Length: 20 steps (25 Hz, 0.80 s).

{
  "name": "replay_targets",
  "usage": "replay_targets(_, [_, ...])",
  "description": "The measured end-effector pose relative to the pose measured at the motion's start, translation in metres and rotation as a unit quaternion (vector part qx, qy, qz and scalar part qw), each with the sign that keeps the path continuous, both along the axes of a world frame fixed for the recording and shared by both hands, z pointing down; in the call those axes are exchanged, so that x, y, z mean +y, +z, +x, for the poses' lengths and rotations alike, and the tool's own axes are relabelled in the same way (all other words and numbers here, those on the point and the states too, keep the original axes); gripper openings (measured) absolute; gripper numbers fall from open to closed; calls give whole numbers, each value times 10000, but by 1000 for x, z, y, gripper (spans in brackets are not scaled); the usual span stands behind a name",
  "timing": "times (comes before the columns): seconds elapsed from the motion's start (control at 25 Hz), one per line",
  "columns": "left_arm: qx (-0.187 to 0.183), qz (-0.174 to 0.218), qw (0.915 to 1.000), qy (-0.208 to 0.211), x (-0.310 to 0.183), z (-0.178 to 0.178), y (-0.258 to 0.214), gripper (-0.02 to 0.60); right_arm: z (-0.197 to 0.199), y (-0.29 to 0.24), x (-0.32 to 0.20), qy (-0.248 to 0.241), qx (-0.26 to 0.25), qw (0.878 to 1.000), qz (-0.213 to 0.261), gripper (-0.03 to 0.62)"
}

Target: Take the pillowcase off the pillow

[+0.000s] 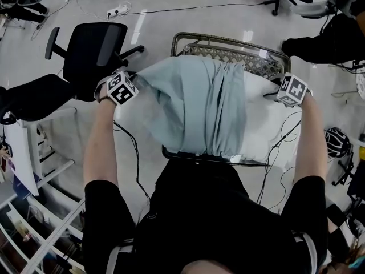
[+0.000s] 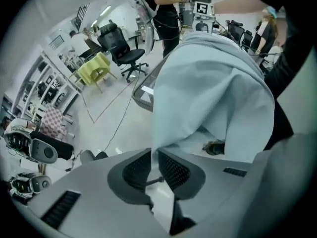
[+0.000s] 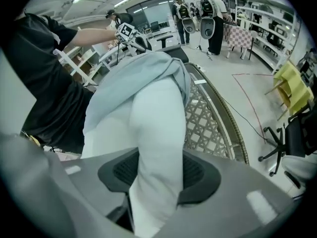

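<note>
**Pillow held crosswise over a wicker chair, case covering its left part**

In the head view the pillow (image 1: 267, 124) lies in the middle of the frame. It sits above a wicker chair (image 1: 228, 55) with a lattice back and a metal rim. Its long axis runs from left to right between the two grippers.

The pale blue pillowcase (image 1: 191, 101) covers the left and middle part. It is bunched into folds toward the right, where the bare white pillow comes out, so its mouth faces the right of the frame.

The left gripper (image 2: 154, 155) has its jaws almost together, pinching a thin edge of the pillowcase. The right gripper (image 3: 157, 168) stands partly apart, clamped on a thick fold of the white pillow.

The person's black shirt (image 1: 217, 210) cuts off the pillow's near edge at the bottom of the head view. There each gripper's marker cube (image 1: 121, 88) covers its jaws. How far the pillow reaches inside the case cannot be made out.

A black office chair (image 1: 91, 50) stands at upper left. The only print that shows is the black-and-white square patterns on the cubes.
</note>
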<state>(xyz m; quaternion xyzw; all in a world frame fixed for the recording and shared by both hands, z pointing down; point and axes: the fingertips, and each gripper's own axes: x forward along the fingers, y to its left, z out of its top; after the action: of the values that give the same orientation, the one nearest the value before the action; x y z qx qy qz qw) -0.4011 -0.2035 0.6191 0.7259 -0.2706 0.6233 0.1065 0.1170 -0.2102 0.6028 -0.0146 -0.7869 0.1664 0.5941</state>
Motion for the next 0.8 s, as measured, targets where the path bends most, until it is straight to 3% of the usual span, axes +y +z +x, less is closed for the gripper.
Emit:
replay_targets(0.08, [303,160,9994,105,-15,25,-5,148,-1,2,0,-56,41,10000,34,229])
replay_targets(0.12, [430,220,9987,181,-23,38,-8,181,-1,3,1,-70,41,10000,49,230])
replay_targets(0.2, [535,266,9974,414,-38,59,-8,188,-1,3,1,-99,27,9999,86,232])
replay_targets(0.36, [570,-13,9929,1040,-53,102,12,209,-5,0,4,-141,-45,9998,156,232])
replay_targets(0.52, [470,-125,9819,1831,-57,143,33,227,-7,-12,10,-188,-227,9993,215,230])
replay_targets(0.64, [166,-156,9746,2226,-62,155,39,194,-6,-20,17,-192,-225,9994,194,230])
replay_targets(0.68, [12,-165,9736,2276,-64,155,40,65,-5,-19,18,-188,-222,9994,195,229])
replay_targets(0.72, [-107,-170,9734,2284,-65,154,42,15,-3,-18,19,-169,-223,9994,192,229])
replay_targets(0.8, [-224,-132,9755,2185,-69,149,42,9,2,-15,19,-102,-229,9995,178,225])
